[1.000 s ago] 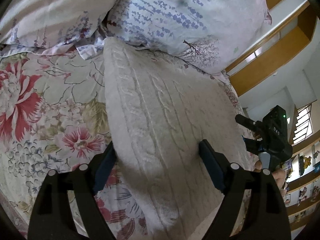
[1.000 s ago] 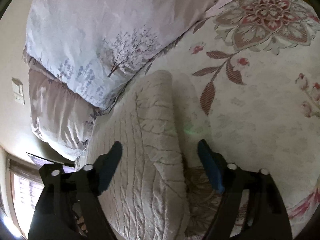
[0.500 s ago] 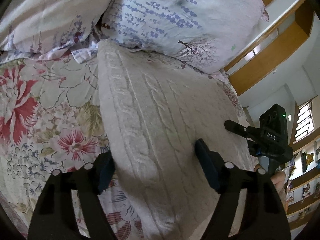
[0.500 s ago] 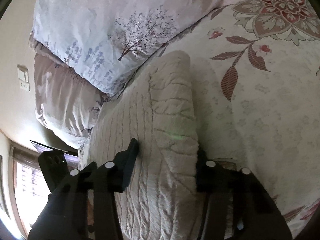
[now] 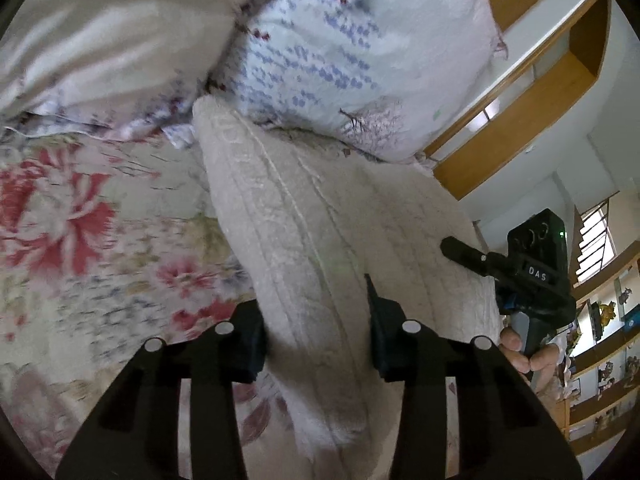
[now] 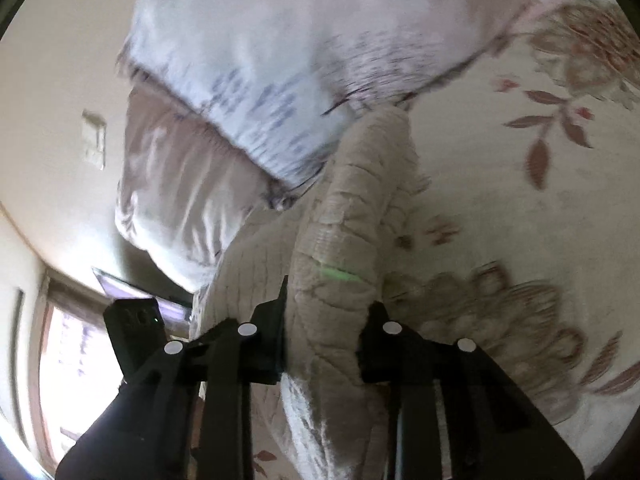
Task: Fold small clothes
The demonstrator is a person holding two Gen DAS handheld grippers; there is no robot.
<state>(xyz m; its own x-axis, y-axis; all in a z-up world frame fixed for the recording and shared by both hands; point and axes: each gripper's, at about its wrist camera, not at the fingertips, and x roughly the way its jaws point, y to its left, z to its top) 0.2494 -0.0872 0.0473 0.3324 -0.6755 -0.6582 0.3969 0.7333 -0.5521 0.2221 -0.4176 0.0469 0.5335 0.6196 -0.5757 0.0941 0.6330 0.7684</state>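
A cream cable-knit garment (image 5: pixel 304 208) lies on the floral bedsheet (image 5: pixel 80 220), its far end against the pillows. My left gripper (image 5: pixel 316 320) is at its near left edge. The jaws are closing and the knit is bunched into a raised ridge between the pads. My right gripper (image 6: pixel 324 320) is at the near right edge of the same garment (image 6: pixel 360 200). Its jaws are also closing, with a thick fold pinched between them. Each gripper shows in the other's view: the right gripper (image 5: pixel 536 276) with a hand below it, and the left gripper (image 6: pixel 136 332) at the lower left.
Two pillows, one lavender-print (image 5: pixel 360 40) and one pale satin (image 5: pixel 100 32), sit against the garment's far end. Wooden shelving (image 5: pixel 552 72) rises to the right of the bed. A wall switch (image 6: pixel 94 144) and a bright window (image 6: pixel 68 360) are on the left.
Both grippers' jaws went from wide apart to narrow around the garment's near edge. The edge has risen off the sheet and bunched into ridges. Both views are now motion-blurred.
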